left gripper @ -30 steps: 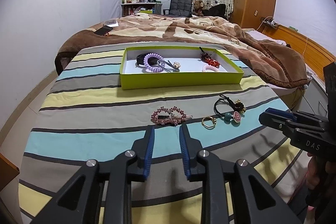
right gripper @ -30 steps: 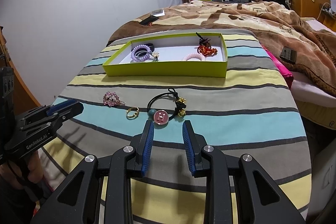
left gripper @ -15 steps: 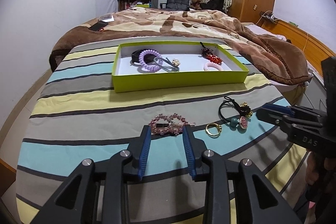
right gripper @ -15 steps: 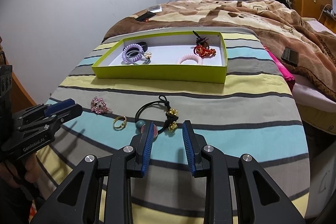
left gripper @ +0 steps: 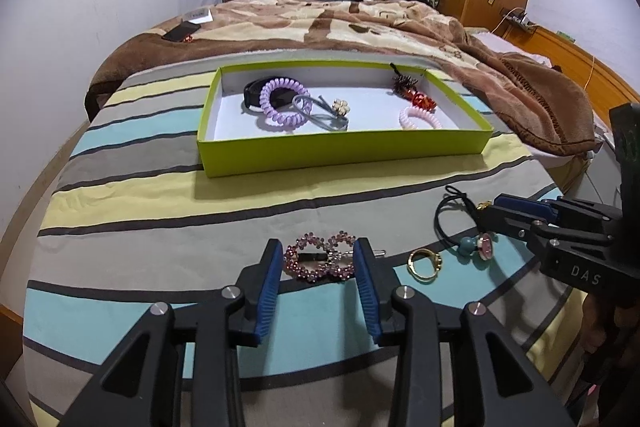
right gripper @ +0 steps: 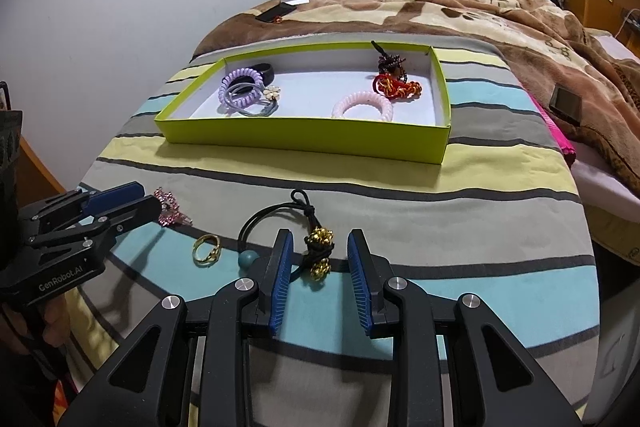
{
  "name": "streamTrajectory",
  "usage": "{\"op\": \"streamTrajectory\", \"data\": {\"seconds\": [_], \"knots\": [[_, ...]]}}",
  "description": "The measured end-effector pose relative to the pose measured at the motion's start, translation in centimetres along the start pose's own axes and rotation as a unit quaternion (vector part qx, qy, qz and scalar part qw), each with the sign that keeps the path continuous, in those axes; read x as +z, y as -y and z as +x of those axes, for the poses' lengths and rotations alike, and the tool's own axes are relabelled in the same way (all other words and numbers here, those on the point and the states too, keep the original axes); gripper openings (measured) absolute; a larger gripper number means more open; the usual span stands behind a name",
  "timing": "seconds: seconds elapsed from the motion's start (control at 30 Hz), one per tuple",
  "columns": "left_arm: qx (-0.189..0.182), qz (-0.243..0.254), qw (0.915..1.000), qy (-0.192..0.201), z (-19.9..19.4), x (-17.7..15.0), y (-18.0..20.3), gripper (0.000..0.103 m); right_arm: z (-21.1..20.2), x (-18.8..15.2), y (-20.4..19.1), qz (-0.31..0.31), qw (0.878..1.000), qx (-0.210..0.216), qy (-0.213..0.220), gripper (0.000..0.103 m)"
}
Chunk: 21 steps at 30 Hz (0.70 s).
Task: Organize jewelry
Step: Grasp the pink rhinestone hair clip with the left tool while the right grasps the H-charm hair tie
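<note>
A pink rhinestone hair clip (left gripper: 320,261) lies on the striped bedspread between the open fingers of my left gripper (left gripper: 318,269). A gold ring (left gripper: 424,263) lies to its right. A black hair tie with gold beads (right gripper: 318,251) and a teal bead (right gripper: 247,259) lies between the open fingers of my right gripper (right gripper: 319,267). The clip (right gripper: 171,213) and ring (right gripper: 207,250) show in the right wrist view too. The lime green tray (left gripper: 344,149) beyond holds a purple coil tie (left gripper: 283,105), a pink coil tie (left gripper: 420,117) and other pieces.
A brown patterned blanket (left gripper: 360,23) covers the bed behind the tray. A dark phone (left gripper: 181,31) lies on it at the left. Another dark device (right gripper: 565,104) lies at the bed's right. The bedspread's front edge drops off close under both grippers.
Both grippers moved forward and down. The left fingers now straddle the pink clip and the right fingers straddle the hair tie's gold beads. Both jaws stayed open.
</note>
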<state>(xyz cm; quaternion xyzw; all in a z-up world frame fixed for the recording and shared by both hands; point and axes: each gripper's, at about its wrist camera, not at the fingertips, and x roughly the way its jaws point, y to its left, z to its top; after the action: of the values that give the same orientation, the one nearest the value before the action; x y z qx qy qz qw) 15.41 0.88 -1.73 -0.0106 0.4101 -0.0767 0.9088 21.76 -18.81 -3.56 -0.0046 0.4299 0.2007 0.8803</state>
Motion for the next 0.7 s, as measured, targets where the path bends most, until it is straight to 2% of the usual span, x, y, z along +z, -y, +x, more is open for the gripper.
{"op": "streamTrajectory", "data": {"seconds": [0.17,0.27,0.33,0.53,0.7], "knots": [[0.001,-0.004,0.9999,-0.011,0.6,0.0,0.1,0.04,0.5,-0.1,-0.1,0.0,1.0,-0.003,-0.009,0.029],[0.0,-0.009,0.9998,-0.016,1.0,0.2,0.0,0.046,0.5,-0.1,-0.2,-0.003,1.0,-0.005,-0.009,0.018],[0.0,-0.008,0.9998,-0.015,1.1,0.3,0.1,0.046,0.5,-0.1,-0.2,-0.004,1.0,-0.007,-0.008,0.015],[0.0,-0.008,0.9998,-0.015,1.2,0.3,0.1,0.046,-0.1,-0.1,0.0,0.003,1.0,-0.007,0.006,0.015],[0.006,-0.003,0.9999,-0.014,1.2,0.4,0.3,0.042,-0.8,-0.2,0.5,0.016,1.0,-0.006,0.018,0.015]]}}
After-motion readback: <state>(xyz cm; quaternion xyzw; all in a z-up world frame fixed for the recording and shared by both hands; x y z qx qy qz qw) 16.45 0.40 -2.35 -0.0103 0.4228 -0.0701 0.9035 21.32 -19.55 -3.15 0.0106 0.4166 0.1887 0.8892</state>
